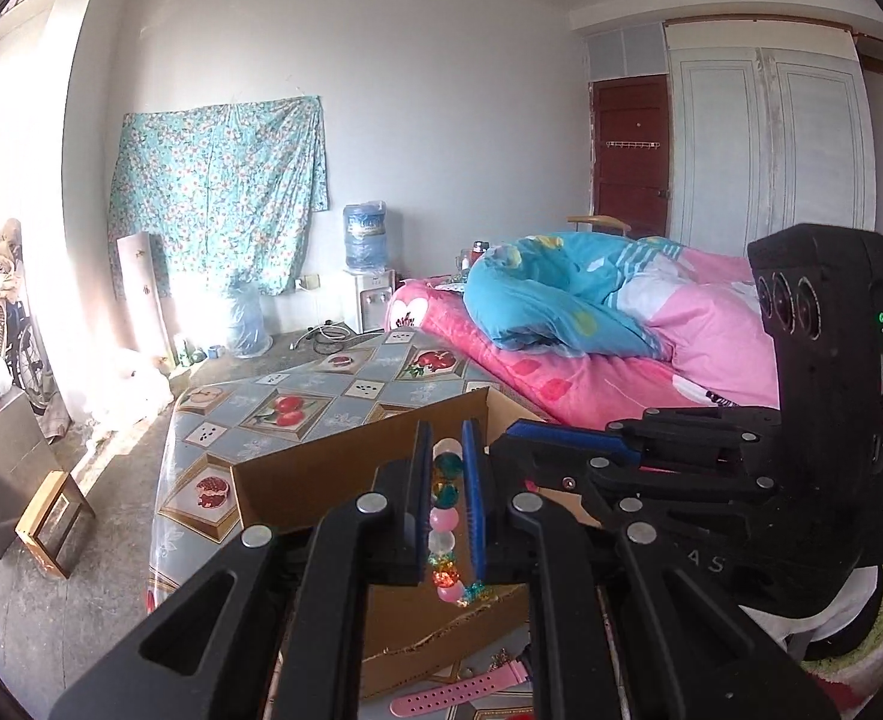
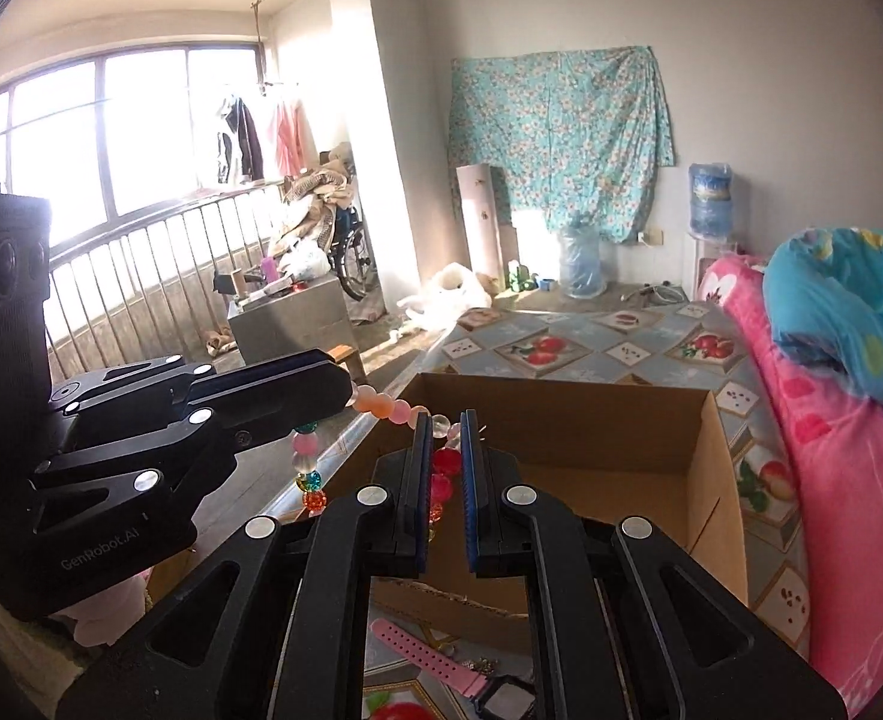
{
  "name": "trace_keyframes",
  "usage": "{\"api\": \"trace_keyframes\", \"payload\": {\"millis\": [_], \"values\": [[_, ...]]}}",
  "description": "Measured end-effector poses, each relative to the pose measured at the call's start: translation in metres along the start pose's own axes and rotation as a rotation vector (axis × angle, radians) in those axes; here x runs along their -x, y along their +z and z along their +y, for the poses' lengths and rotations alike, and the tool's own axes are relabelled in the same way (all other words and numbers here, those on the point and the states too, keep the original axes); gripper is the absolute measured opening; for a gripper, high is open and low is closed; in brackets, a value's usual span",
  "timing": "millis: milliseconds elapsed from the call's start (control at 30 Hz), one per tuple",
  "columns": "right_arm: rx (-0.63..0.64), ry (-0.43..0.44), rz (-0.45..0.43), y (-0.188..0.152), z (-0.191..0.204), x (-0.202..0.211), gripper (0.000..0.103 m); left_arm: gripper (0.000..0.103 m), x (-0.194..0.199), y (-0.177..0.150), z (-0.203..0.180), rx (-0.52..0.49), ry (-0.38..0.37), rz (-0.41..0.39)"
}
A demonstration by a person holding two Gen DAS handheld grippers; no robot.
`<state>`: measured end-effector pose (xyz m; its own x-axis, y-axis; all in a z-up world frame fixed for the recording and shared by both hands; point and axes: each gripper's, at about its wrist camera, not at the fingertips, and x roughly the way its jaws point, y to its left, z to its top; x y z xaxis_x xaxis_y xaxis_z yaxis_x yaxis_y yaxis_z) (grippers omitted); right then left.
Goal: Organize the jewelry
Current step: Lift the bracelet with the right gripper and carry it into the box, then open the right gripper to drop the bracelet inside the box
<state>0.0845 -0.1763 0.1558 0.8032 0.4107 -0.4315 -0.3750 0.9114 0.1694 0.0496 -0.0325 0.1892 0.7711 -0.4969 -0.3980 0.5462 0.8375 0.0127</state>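
Observation:
A beaded bracelet [image 1: 444, 519] of pink, clear, teal and orange beads is stretched between both grippers above an open cardboard box [image 1: 333, 468]. My left gripper [image 1: 447, 432] is shut on one part of it, with beads showing between its blue pads. From the right side my right gripper [image 1: 501, 441] reaches in close beside it. In the right wrist view the bracelet [image 2: 381, 405] runs from my left gripper [image 2: 348, 387] to my right gripper [image 2: 446, 420], which is shut on red and clear beads. The box [image 2: 561, 420] looks empty inside.
A pink watch [image 2: 423, 648] and a small chain lie on the table in front of the box. The table [image 1: 285, 408] has a fruit-patterned cover. A bed with pink and blue bedding [image 1: 591, 378] runs along its right side. A low stool [image 1: 51, 516] stands on the floor at left.

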Motion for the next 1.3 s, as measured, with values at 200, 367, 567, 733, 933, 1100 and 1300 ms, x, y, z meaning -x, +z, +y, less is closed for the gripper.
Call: {"api": "trace_keyframes", "payload": {"millis": [200,367,567,733,933,1100,1300], "values": [[-0.058,0.066,0.176,0.022,-0.033,-0.070,0.000,0.007,-0.066,0.011,0.042,0.064,0.041,0.154],[-0.131,0.102,0.334,0.018,-0.054,-0.121,0.000,0.006,-0.114,-0.006,0.074,0.107,0.062,0.277],[-0.138,0.100,0.377,0.015,-0.059,-0.130,0.000,0.006,-0.139,-0.023,0.093,0.105,0.124,0.347],[-0.078,0.131,0.435,0.012,-0.051,-0.136,0.004,0.006,-0.132,-0.029,0.096,0.102,0.140,0.339],[-0.071,0.232,0.646,-0.008,-0.040,-0.168,0.009,0.013,-0.102,-0.039,0.109,0.148,0.177,0.299],[-0.087,0.279,0.829,-0.029,-0.033,-0.208,0.009,0.021,-0.072,-0.056,0.131,0.227,0.206,0.265],[0.061,0.280,0.989,-0.039,0.000,-0.229,0.009,0.022,-0.048,-0.074,0.154,0.260,0.236,0.235]]}}
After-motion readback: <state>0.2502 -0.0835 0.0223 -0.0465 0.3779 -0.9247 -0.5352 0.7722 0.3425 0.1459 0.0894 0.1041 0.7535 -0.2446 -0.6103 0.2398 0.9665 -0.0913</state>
